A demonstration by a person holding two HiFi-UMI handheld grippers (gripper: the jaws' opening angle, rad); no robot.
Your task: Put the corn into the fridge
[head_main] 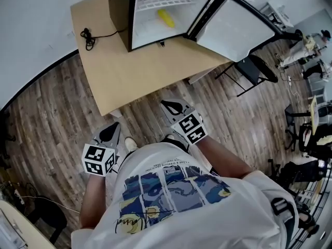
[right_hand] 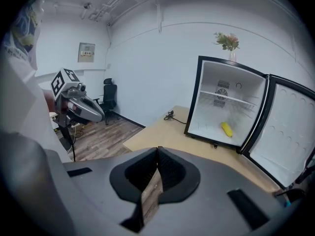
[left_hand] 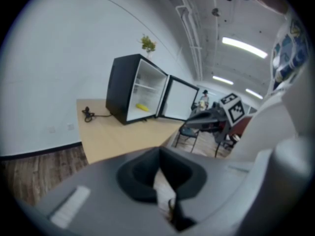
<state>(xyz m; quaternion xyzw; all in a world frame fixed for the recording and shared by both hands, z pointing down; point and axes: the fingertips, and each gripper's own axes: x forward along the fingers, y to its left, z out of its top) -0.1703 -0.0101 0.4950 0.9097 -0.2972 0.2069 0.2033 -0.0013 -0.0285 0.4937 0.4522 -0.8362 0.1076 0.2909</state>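
One black boxy mini fridge (head_main: 118,14) on pale wooden table (head_main: 129,71), white-lined door (head_main: 233,27) swung wide. One yellow corn (head_main: 166,18) lies inside on fridge bottom. One black cable (head_main: 88,36) coiled beside fridge. Black chair (head_main: 254,69) near door. Two grippers, left gripper (head_main: 110,133) and right gripper (head_main: 175,108), over plank floor (head_main: 57,113), short of table. Both have jaws pressed together, gripping nothing.

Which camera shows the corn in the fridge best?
The right gripper view: it looks straight into the open fridge, the corn lying below the shelf. The head view shows it from steeply above; the left gripper view, small and distant.
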